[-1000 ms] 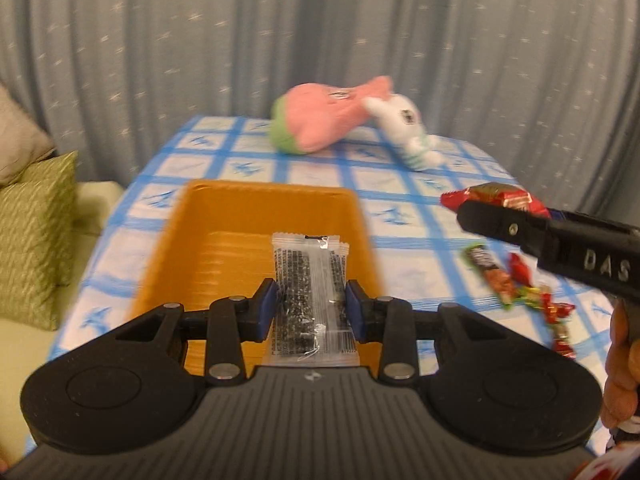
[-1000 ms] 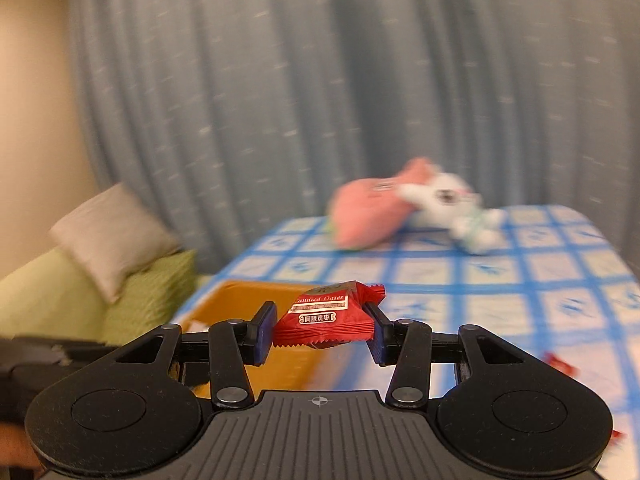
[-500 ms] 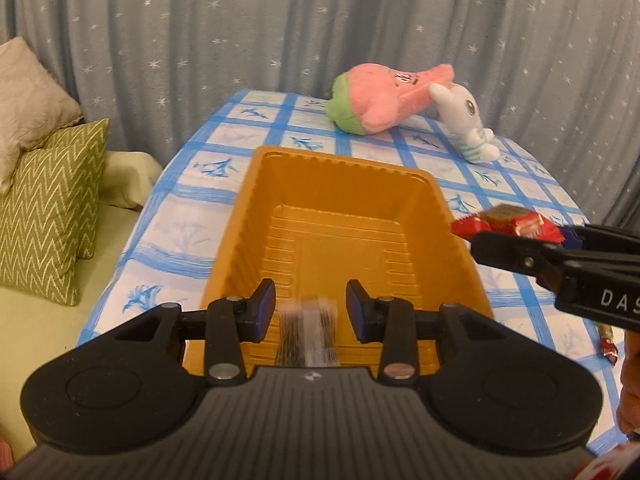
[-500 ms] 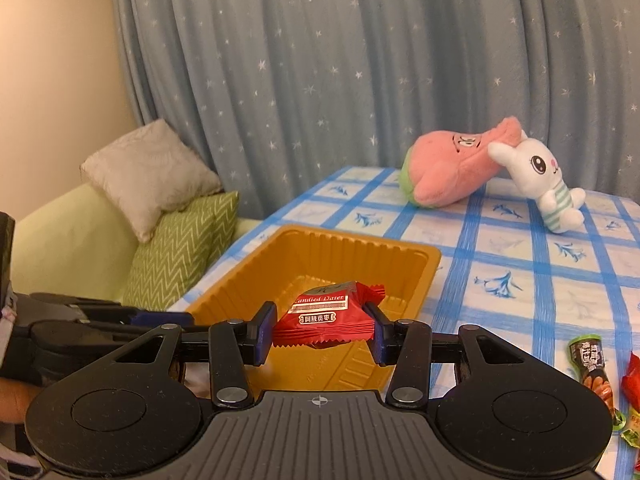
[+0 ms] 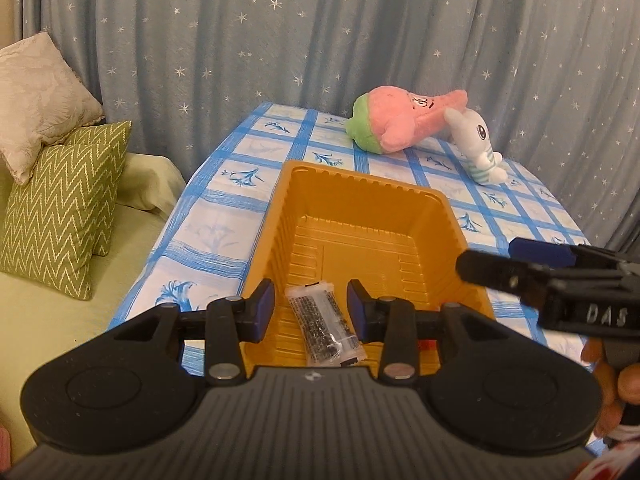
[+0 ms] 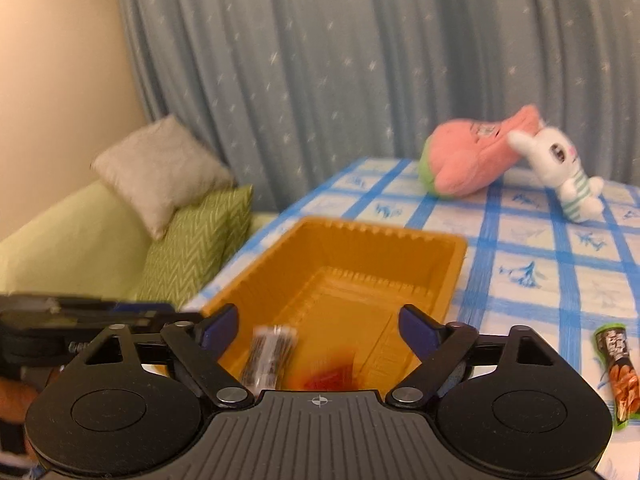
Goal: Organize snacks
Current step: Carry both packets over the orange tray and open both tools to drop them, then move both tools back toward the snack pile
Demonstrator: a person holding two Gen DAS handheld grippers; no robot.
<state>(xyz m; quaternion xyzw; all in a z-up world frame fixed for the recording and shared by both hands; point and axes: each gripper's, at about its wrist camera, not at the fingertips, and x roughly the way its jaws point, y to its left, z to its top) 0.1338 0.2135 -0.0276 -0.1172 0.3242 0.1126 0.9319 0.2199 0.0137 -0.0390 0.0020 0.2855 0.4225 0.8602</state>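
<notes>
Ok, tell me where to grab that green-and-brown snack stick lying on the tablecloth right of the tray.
Take the snack stick across its narrow middle, coming from above. It lies flat on the tablecloth, long and slim, running toward the camera, so the fingers should close over its two long sides. The right tool, open over the orange tray, looks nearest.

The orange tray [image 5: 440, 216] looks like thin moulded plastic, slightly glossy, with ribbed walls. The clear packet [image 5: 324, 326] in it is shiny crinkled film. The tablecloth [image 5: 208, 236] is smooth. The 2 plush toys [image 5: 404, 124] at the far end are soft, fuzzy cloth. The left gripper [image 5: 310, 311] is matt black plastic.
</notes>
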